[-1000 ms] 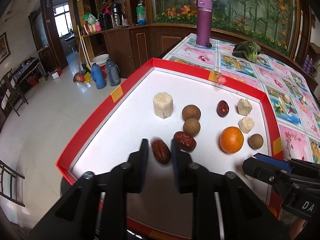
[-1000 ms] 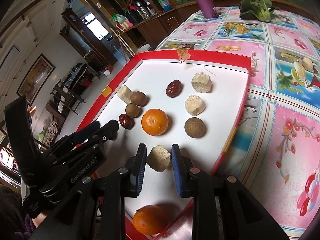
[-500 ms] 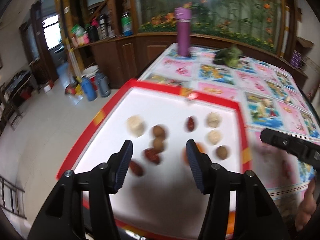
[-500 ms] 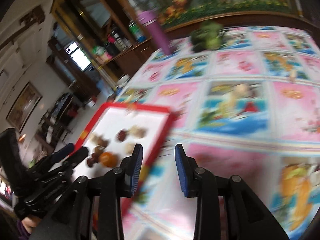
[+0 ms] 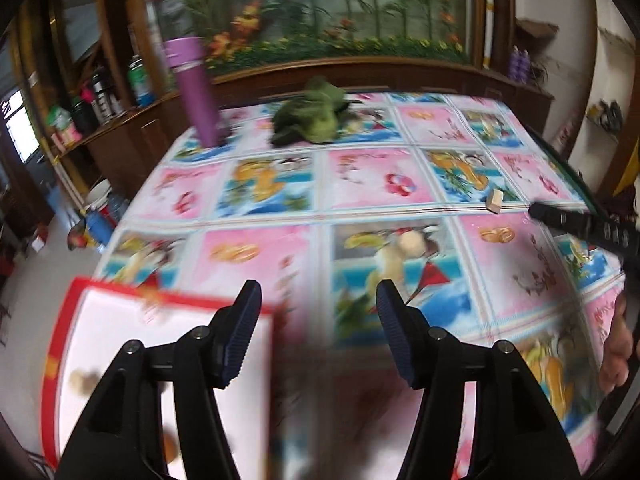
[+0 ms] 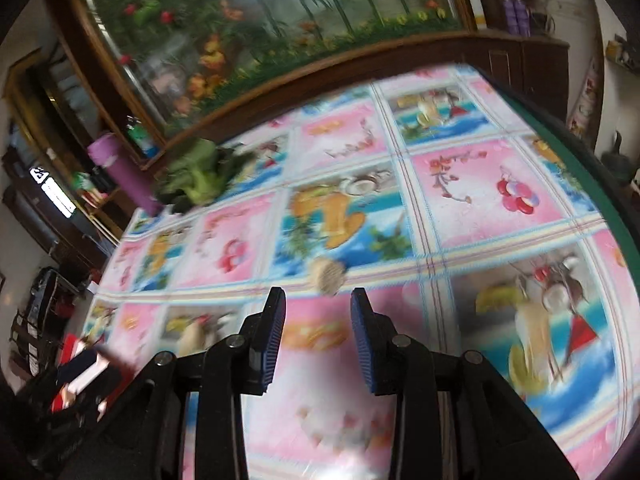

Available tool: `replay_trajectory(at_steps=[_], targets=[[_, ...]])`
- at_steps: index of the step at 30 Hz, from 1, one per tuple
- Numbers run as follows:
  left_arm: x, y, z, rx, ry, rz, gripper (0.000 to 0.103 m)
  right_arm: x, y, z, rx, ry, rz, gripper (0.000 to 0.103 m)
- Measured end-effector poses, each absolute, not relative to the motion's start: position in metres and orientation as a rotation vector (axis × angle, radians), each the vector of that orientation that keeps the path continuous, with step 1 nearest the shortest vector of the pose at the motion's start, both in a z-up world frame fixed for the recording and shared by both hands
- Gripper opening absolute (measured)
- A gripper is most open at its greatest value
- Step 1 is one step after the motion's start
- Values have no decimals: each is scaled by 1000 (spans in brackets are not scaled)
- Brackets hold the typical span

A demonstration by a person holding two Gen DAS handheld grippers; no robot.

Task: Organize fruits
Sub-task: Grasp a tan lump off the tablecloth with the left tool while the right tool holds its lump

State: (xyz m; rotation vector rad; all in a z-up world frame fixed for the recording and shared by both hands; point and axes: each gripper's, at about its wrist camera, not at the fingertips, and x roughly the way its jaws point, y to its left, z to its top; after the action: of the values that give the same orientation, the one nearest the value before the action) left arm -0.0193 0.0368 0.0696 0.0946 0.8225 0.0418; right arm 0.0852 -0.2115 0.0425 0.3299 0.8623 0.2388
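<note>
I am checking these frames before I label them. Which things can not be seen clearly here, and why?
- Fruits in the red tray, left wrist view: motion blur makes them brown smudges; the left hand-held gripper covers part, so no count.
- Pale piece on the tablecloth, right wrist view: blurred, kind unclear.
- Red tray, right wrist view: only a blurred corner at the left edge.

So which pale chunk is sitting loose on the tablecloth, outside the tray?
Start at the picture-print tablecloth and find the right tool. Just beyond its tips lies a pale beige chunk, apart from the red-rimmed tray; unlike the flat printed fruit around it, it is a solid lump.
</note>
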Motion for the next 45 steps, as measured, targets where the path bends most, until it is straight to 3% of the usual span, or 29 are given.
replay_trajectory(at_steps=[9, 13, 31, 33, 35, 40, 45], targets=[[15, 28, 54, 85, 883, 47, 61, 124, -192, 16, 391, 963, 227, 33], [21, 30, 46, 92, 903, 58, 61, 126, -200, 12, 376, 957, 199, 18], [61, -13, 11, 69, 970, -38, 61, 125, -226, 19, 594, 945, 365, 14], [62, -12, 11, 58, 962, -42, 58, 123, -226, 22, 616, 939, 385, 14], [63, -11, 11, 39, 962, -63, 45, 121, -224, 25, 615, 932, 390, 14], [63, -19, 12, 52, 947, -97, 26, 121, -219, 27, 607, 926, 392, 14], [65, -23, 13, 53, 939, -94, 26, 120, -217, 29, 609, 924, 403, 14]])
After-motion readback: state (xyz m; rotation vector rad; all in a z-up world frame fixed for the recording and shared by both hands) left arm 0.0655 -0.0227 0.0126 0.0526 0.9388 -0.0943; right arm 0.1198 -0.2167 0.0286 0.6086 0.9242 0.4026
